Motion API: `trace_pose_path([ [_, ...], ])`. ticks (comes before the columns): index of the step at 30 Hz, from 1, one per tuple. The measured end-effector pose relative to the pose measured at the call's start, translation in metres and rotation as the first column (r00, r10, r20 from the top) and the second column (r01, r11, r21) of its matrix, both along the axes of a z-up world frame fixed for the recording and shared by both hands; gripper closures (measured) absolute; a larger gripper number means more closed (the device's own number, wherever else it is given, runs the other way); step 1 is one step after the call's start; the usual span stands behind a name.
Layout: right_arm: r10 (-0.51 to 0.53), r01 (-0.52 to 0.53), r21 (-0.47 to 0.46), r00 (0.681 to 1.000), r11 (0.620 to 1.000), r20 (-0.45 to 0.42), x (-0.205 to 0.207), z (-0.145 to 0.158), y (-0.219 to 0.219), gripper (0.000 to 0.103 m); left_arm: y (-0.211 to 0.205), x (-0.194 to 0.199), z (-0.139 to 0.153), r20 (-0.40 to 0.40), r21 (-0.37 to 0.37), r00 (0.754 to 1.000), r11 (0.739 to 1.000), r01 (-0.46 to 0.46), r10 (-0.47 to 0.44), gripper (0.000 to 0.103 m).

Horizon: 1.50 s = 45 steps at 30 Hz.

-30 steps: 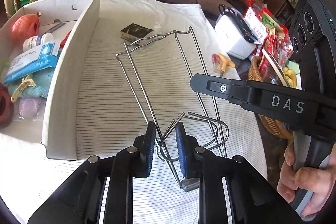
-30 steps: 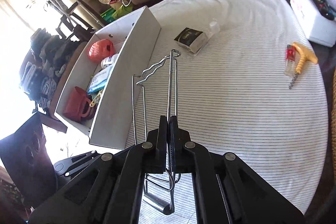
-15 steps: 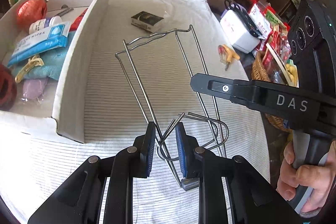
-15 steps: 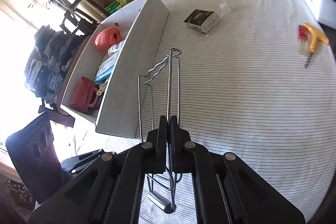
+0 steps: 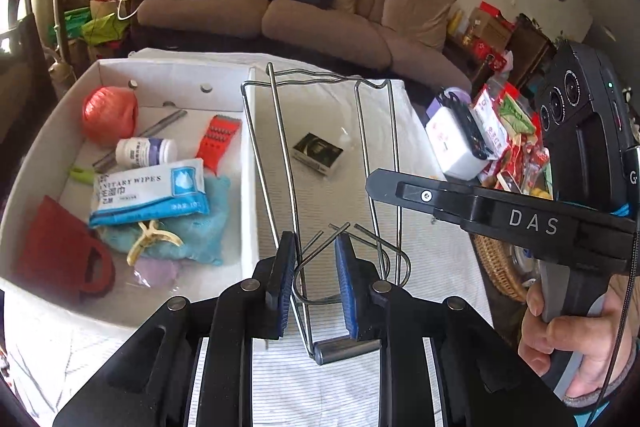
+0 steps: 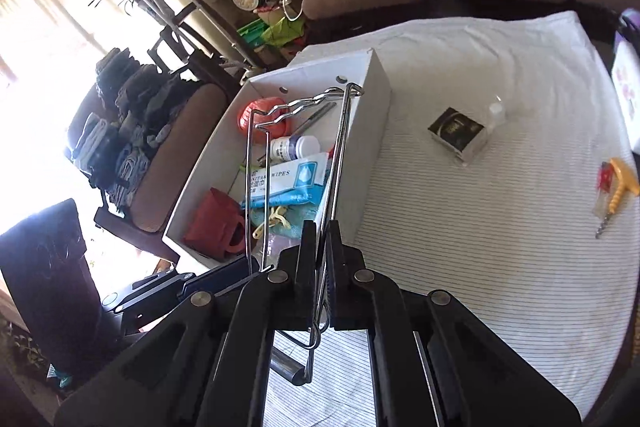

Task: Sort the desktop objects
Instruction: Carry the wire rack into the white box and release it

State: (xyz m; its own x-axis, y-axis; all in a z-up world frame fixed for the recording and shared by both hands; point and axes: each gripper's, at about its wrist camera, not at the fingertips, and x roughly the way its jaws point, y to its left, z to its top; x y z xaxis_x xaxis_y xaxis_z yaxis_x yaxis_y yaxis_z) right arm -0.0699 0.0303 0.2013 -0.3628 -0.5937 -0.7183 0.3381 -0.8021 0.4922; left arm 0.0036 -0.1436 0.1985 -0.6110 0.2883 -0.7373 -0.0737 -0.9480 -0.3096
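A chrome wire rack (image 5: pixel 280 147) is held in the air by both grippers, its far end over the right wall of the white cardboard box (image 5: pixel 248 187). My left gripper (image 5: pixel 314 277) is shut on the rack's lower bent wires. My right gripper (image 6: pixel 322 267) is shut on one upright rod of the rack (image 6: pixel 340 147), and it shows from the side in the left wrist view (image 5: pixel 500 215). The box (image 6: pixel 376 95) holds a red ball of twine (image 5: pixel 108 115), a wipes pack (image 5: pixel 148 195), a pill bottle (image 5: pixel 146 151) and a red pouch (image 5: pixel 60 251).
On the striped cloth (image 6: pixel 480 227) lie a dark small box (image 6: pixel 456 131) and a yellow-handled corkscrew (image 6: pixel 618 187). A white appliance (image 5: pixel 456 139), snack packets and a wicker basket (image 5: pixel 500 267) stand at the right. A brown sofa (image 5: pixel 320 15) is behind.
Both grippers have lifted the rack and carried it left, toward the box. Its far end now hangs over the box wall. The grips have not changed.
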Motion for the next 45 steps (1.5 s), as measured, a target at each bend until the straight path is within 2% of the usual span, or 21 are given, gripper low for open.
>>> trace_pose_path([
  [5, 0.019, -0.019, -0.017, 1.000, 1.000, -0.009, -0.015, 0.004, -0.047, 0.098, -0.048, -0.013, -0.002, 0.022, -0.006, 1.000, 1.000, 0.005, -0.005, 0.083],
  [12, 0.059, -0.056, -0.076, 0.997, 0.996, 0.044, -0.039, -0.028, -0.109, 0.099, -0.109, -0.038, -0.021, 0.082, -0.012, 0.996, 0.999, -0.036, 0.037, 0.085],
  [14, 0.063, -0.060, -0.056, 0.996, 0.997, 0.059, -0.044, -0.042, -0.124, 0.099, -0.119, -0.044, -0.032, 0.093, -0.039, 0.994, 0.998, -0.047, 0.050, 0.086],
  [20, 0.070, -0.072, 0.015, 0.992, 0.997, 0.108, -0.055, -0.081, -0.141, 0.099, -0.123, -0.051, -0.070, 0.143, -0.039, 0.988, 0.998, -0.044, 0.050, 0.086],
  [22, 0.074, -0.080, 0.040, 0.990, 0.996, 0.123, -0.054, -0.091, -0.143, 0.096, -0.124, -0.052, -0.080, 0.159, -0.030, 0.986, 0.998, -0.051, 0.056, 0.086],
  [27, 0.106, -0.118, 0.114, 0.989, 0.986, 0.105, -0.047, -0.098, -0.152, 0.096, -0.128, -0.047, -0.088, 0.167, -0.055, 0.982, 0.996, -0.076, 0.084, 0.072],
  [29, 0.125, -0.138, 0.146, 0.988, 0.980, 0.092, -0.043, -0.098, -0.157, 0.095, -0.129, -0.043, -0.088, 0.168, -0.066, 0.981, 0.994, -0.085, 0.095, 0.062],
  [31, 0.135, -0.148, 0.170, 0.987, 0.974, 0.083, -0.039, -0.098, -0.160, 0.089, -0.131, -0.040, -0.087, 0.166, -0.083, 0.980, 0.992, -0.097, 0.110, 0.058],
  [33, 0.141, -0.151, 0.187, 0.988, 0.971, 0.070, -0.034, -0.098, -0.162, 0.089, -0.131, -0.036, -0.086, 0.159, -0.111, 0.980, 0.989, -0.101, 0.118, 0.054],
  [35, 0.141, -0.150, 0.196, 0.988, 0.969, 0.061, -0.030, -0.097, -0.162, 0.088, -0.131, -0.032, -0.083, 0.151, -0.132, 0.980, 0.985, -0.111, 0.130, 0.042],
  [36, 0.141, -0.150, 0.201, 0.988, 0.968, 0.058, -0.028, -0.097, -0.161, 0.086, -0.131, -0.030, -0.082, 0.147, -0.141, 0.980, 0.983, -0.116, 0.137, 0.037],
  [38, 0.140, -0.147, 0.216, 0.989, 0.965, 0.049, -0.023, -0.095, -0.159, 0.082, -0.132, -0.026, -0.080, 0.140, -0.156, 0.979, 0.980, -0.123, 0.145, 0.019],
  [40, 0.136, -0.140, 0.239, 0.990, 0.961, 0.035, -0.018, -0.093, -0.157, 0.077, -0.134, -0.023, -0.077, 0.137, -0.176, 0.978, 0.976, -0.130, 0.155, 0.019],
  [41, 0.136, -0.137, 0.252, 0.990, 0.958, 0.024, -0.016, -0.091, -0.156, 0.061, -0.135, -0.021, -0.076, 0.136, -0.181, 0.978, 0.974, -0.134, 0.160, 0.017],
  [42, 0.134, -0.131, 0.268, 0.991, 0.954, 0.009, -0.013, -0.089, -0.155, 0.040, -0.137, -0.019, -0.074, 0.134, -0.180, 0.977, 0.973, -0.142, 0.168, 0.015],
  [44, 0.125, -0.112, 0.288, 0.992, 0.951, -0.027, -0.008, -0.083, -0.151, 0.031, -0.141, -0.015, -0.069, 0.125, -0.177, 0.976, 0.972, -0.155, 0.179, 0.005],
  [45, 0.123, -0.108, 0.279, 0.992, 0.954, -0.038, -0.006, -0.080, -0.148, 0.024, -0.141, -0.012, -0.067, 0.118, -0.179, 0.976, 0.971, -0.159, 0.181, 0.004],
])
